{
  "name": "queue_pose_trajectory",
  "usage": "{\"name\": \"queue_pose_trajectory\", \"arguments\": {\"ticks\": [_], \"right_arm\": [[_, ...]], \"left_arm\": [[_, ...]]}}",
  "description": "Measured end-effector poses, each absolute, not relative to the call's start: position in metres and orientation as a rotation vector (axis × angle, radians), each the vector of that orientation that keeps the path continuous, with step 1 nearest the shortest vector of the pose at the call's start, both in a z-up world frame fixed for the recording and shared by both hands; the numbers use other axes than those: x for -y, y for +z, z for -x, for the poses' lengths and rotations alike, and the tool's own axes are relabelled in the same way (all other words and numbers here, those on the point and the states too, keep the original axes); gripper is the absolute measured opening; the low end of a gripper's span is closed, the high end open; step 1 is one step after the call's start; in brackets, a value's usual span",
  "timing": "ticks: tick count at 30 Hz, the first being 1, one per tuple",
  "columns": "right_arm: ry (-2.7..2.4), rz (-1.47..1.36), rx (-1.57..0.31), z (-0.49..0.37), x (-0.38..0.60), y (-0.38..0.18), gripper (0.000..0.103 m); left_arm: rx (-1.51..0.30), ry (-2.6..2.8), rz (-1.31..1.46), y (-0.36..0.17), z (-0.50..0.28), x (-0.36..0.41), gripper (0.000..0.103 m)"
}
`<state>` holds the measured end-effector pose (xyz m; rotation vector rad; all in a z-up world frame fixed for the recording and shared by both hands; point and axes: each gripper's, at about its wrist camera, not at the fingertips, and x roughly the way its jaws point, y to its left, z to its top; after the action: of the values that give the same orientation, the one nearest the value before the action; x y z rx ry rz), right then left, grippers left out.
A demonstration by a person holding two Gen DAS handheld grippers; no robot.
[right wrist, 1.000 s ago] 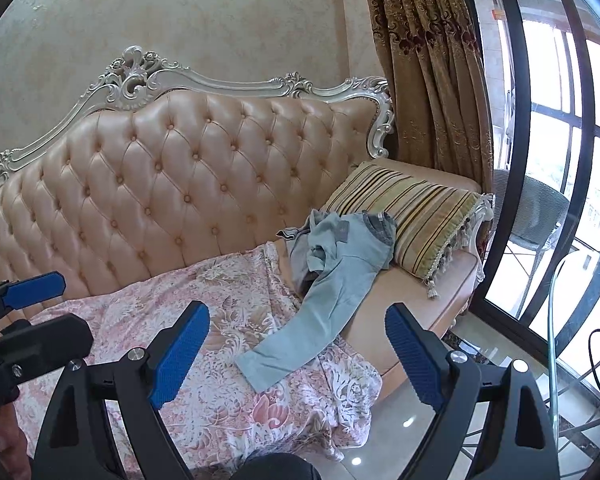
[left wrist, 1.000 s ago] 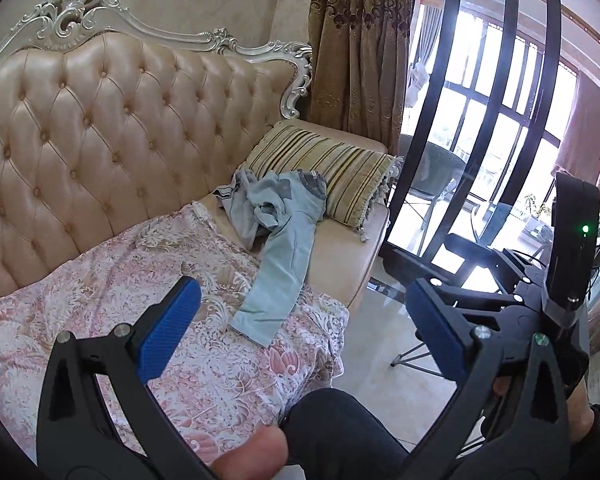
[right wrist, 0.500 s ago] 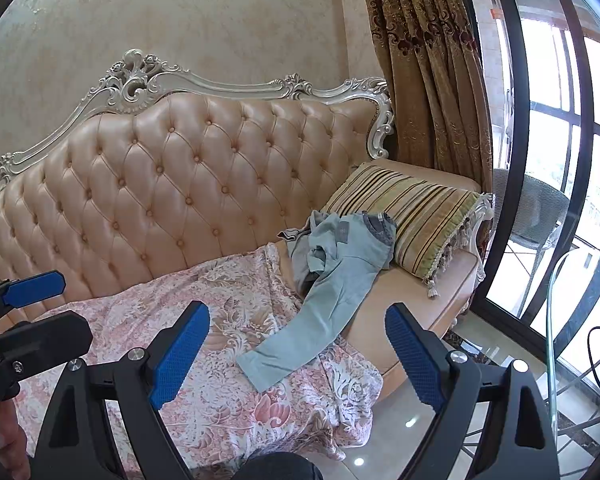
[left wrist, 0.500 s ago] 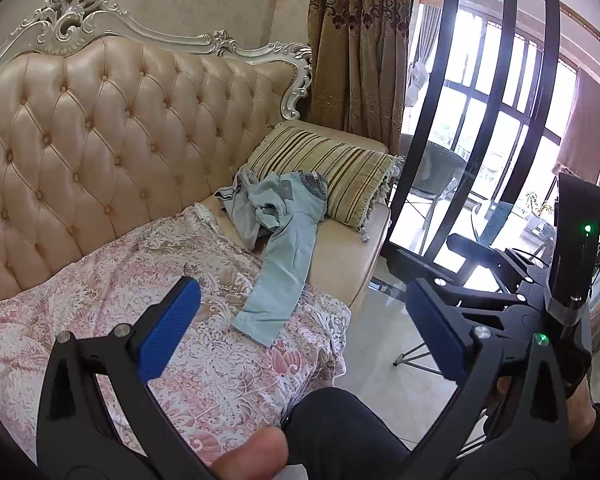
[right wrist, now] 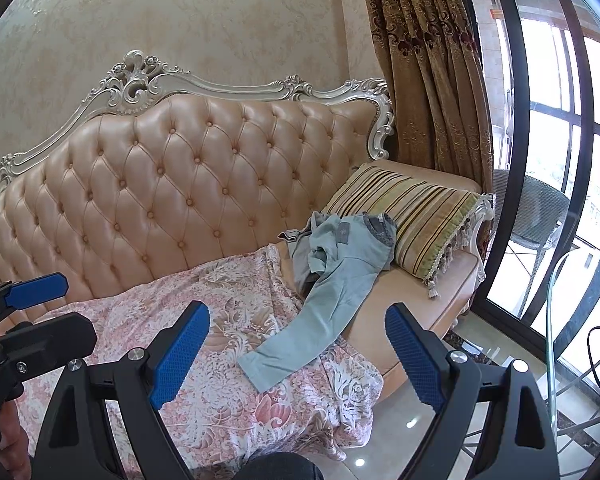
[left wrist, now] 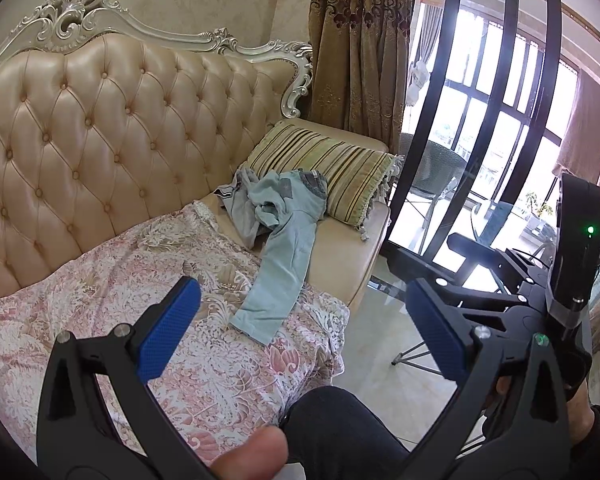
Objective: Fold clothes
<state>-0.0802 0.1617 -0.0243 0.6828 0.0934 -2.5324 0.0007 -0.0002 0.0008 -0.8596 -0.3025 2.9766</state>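
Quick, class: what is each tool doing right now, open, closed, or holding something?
Left tool: open, holding nothing.
Right tool: open, holding nothing; the trousers lie untouched on the sofa.

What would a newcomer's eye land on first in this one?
Probably the tufted beige sofa with its carved white frame, filling the back of both views. Next, the pale blue-green garment lying crumpled against the striped cushion at the sofa's right end, one sleeve trailing onto the pink floral cover. In the foreground, the left gripper and right gripper stand open and empty, short of the garment.
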Motion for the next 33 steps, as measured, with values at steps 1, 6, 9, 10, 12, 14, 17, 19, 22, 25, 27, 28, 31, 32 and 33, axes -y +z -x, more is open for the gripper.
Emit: {"name": "queue_pose_trajectory", "arguments": {"ticks": [1,6,9,10,12,14,17,19,22,25,27,28,31,32,33], "right_arm": [[-2.532,-0.683,-0.093,0.08,-0.1618,-0.0245,0.091],[-2.53,-0.682,-0.095,0.0797,-0.1606,-0.0239,0.091],[-2.53,-0.68,-0.097,0.0794,-0.16,-0.0235,0.091],[-2.53,-0.68,-0.096,0.0794,-0.1599,-0.0234,0.091],[-2.53,-0.679,-0.097,0.0793,-0.1606,-0.0244,0.091],[-2.529,-0.68,-0.098,0.0793,-0.1603,-0.0245,0.091],[-2.529,-0.679,-0.097,0.079,-0.1607,-0.0244,0.091],[-2.529,-0.678,-0.098,0.0791,-0.1609,-0.0242,0.091],[-2.528,-0.678,-0.096,0.0786,-0.162,-0.0249,0.091],[-2.527,-0.678,-0.094,0.0783,-0.1634,-0.0256,0.091],[-2.527,-0.678,-0.093,0.0783,-0.164,-0.0259,0.091],[-2.527,-0.679,-0.093,0.0785,-0.1637,-0.0259,0.091],[-2.528,-0.681,-0.094,0.0784,-0.1631,-0.0257,0.091],[-2.529,-0.68,-0.094,0.0787,-0.1633,-0.026,0.091],[-2.53,-0.68,-0.094,0.0791,-0.1635,-0.0263,0.091]], "left_arm": [[0.304,2.977,0.861,0.0008,-0.0008,0.0006,0.102],[0.31,2.977,0.864,0.001,-0.0012,0.0017,0.102],[0.31,2.977,0.864,0.0008,-0.0015,0.0018,0.102],[0.311,2.977,0.864,0.0009,-0.0014,0.0018,0.102],[0.311,2.977,0.865,0.0011,-0.0012,0.0019,0.102],[0.311,2.976,0.866,0.0013,-0.0012,0.0017,0.102],[0.31,2.975,0.867,0.0015,-0.0014,0.0017,0.102],[0.303,2.977,0.874,0.0011,-0.0017,0.0014,0.102],[0.302,2.979,0.875,0.0015,-0.0013,0.0012,0.102],[0.302,2.978,0.879,0.001,-0.001,0.0008,0.102],[0.299,2.98,0.88,0.001,-0.001,0.0005,0.102],[0.3,2.979,0.881,0.0007,-0.0011,0.0004,0.102],[0.297,2.979,0.883,0.0005,-0.0002,0.0004,0.102],[0.297,2.978,0.884,0.0001,0.0005,0.0005,0.102],[0.297,2.977,0.887,-0.0007,0.0022,0.0006,0.102]]}}
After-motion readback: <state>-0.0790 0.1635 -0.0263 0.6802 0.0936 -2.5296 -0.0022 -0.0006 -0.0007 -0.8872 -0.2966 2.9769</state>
